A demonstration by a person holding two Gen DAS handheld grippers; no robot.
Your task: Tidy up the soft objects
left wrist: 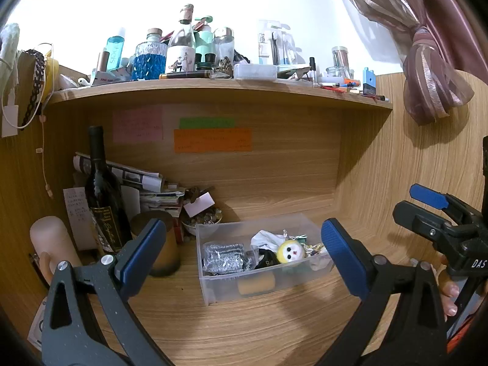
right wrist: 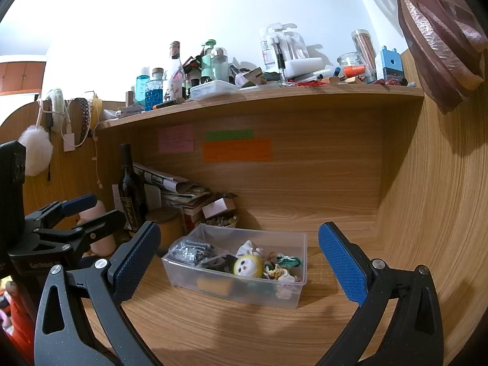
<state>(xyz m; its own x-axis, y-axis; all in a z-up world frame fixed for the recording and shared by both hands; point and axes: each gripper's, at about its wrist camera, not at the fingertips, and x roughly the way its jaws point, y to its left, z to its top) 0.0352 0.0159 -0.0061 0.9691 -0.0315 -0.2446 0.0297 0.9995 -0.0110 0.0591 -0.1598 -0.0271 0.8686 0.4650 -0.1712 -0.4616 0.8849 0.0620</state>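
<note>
A clear plastic bin [left wrist: 210, 286] [right wrist: 300, 244] stands on the wooden desk. It holds a yellow round plush face [left wrist: 290, 251] [right wrist: 247, 266], a silver foil pack [left wrist: 222, 257] [right wrist: 190, 248], a white cloth piece [left wrist: 265, 237], a yellow sponge [left wrist: 256, 284] and small colourful soft bits [right wrist: 283, 267]. My left gripper [left wrist: 244, 253] is open and empty, just in front of the bin. My right gripper [right wrist: 239, 263] is open and empty, a little nearer than the bin. Each gripper shows at the edge of the other's view [left wrist: 427, 204] [right wrist: 79, 210].
A dark wine bottle [left wrist: 102, 195] [right wrist: 131, 195], a brown jar [left wrist: 158, 244], a stack of papers [left wrist: 143, 183] and a small bowl [left wrist: 201, 219] crowd the back left. A shelf [left wrist: 213, 87] above carries several bottles. A curtain [left wrist: 427, 61] hangs at right.
</note>
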